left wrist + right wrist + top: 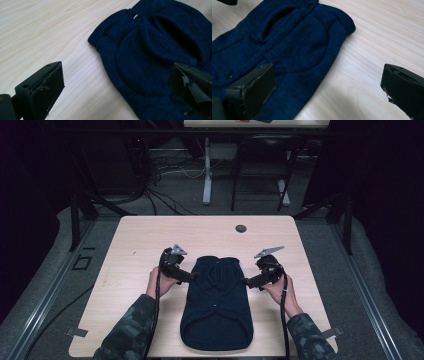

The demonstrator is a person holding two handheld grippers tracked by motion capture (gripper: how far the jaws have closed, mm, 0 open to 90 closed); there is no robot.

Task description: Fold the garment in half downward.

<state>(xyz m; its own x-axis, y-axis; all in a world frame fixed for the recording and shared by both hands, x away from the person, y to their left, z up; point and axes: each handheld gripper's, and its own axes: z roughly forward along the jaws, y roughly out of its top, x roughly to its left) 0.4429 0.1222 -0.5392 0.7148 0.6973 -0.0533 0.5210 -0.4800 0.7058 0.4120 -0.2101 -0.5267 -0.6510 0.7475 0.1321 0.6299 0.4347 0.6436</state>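
Item: dark blue knit garment (pixel 217 302) flat at mid-counter (pixel 140 240); our left tongs (pixel 192 276) and right tongs (pixel 246 281), jaws apart, straddle its side edges; pre-grasp, we judge, next clamping each edge.

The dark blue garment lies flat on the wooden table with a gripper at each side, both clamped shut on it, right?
Not quite. The dark blue garment lies flat on the wooden table, but the left gripper and right gripper are open; both gripper views show this.
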